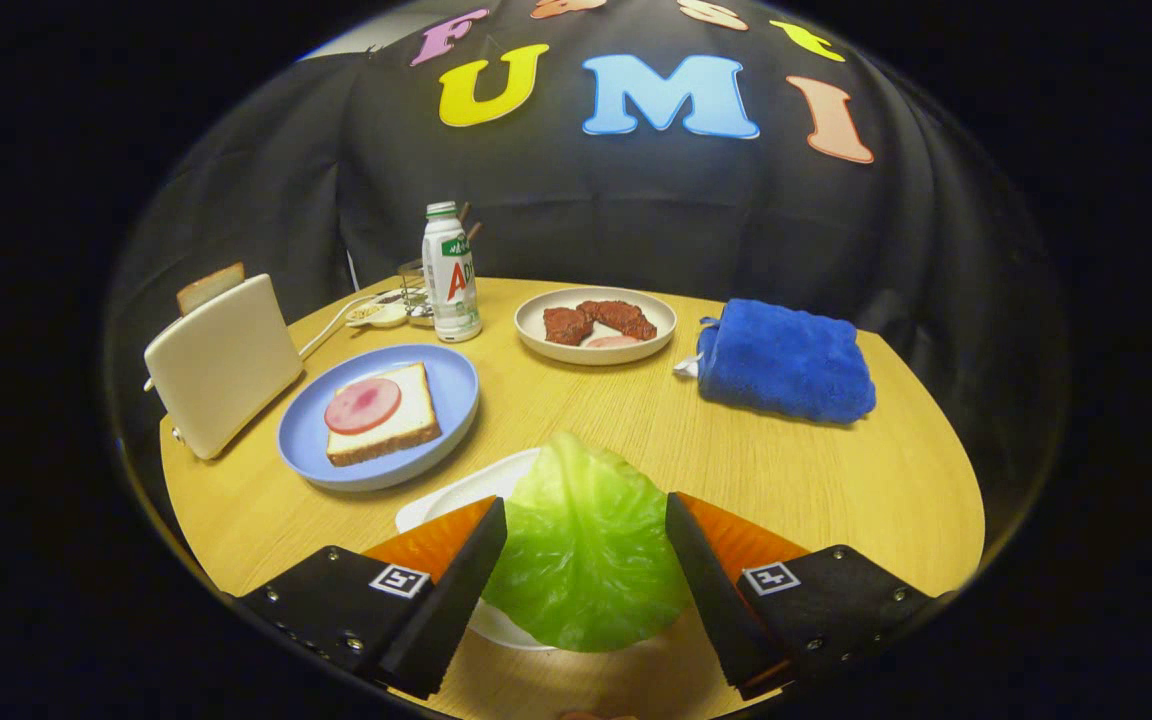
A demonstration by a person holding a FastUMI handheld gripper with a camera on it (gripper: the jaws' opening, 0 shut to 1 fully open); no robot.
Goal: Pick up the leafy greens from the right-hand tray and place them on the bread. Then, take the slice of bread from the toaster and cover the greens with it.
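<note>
Round wooden table (796,470), crinkled leaf (584,545) between jaws

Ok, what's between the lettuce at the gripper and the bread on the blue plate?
Gripper view: bare tabletop and a white tray's rim. The lettuce leaf sits between the gripper fingers; the bread lies beyond them on the blue plate.

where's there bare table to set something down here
Bare wood lies between the blue plate, meat plate and blue towel, and below the towel. Crowded: toaster, bottle. The gripper fingers flank the lettuce leaf.
</note>
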